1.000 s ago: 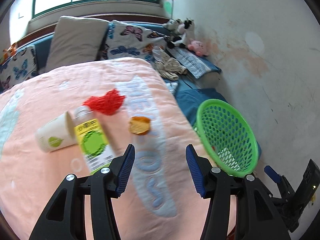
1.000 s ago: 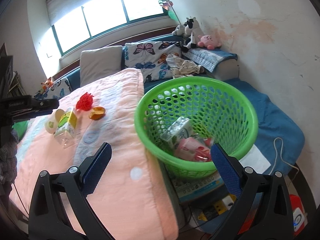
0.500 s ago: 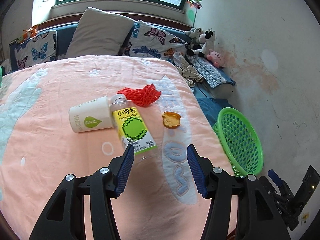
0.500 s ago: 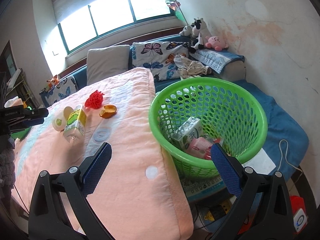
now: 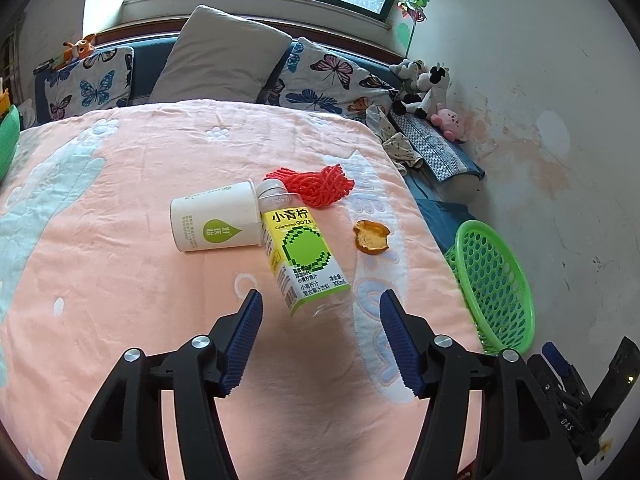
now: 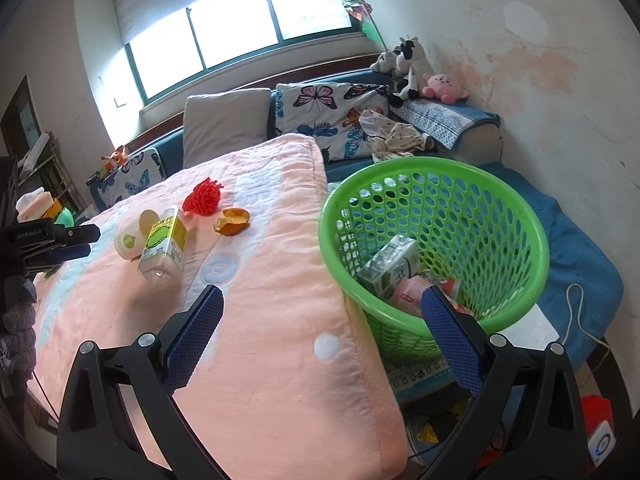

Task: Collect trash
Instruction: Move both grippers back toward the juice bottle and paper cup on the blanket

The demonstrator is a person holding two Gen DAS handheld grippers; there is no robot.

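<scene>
Partly done: carton in basket; bottle, cup, peel, net left on bed (left gripper, right gripper both agape, empty).

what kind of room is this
Most likely a bedroom: a bed under a pink blanket, butterfly-print pillows against the headboard below a window, and plush toys in the corner.

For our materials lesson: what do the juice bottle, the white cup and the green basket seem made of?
Clear square juice bottle: glossy see-through plastic, yellow-green printed label. White cylindrical cup: probably matte paper, no shine. Round green basket: moulded plastic, smooth rim, perforated wall.
</scene>
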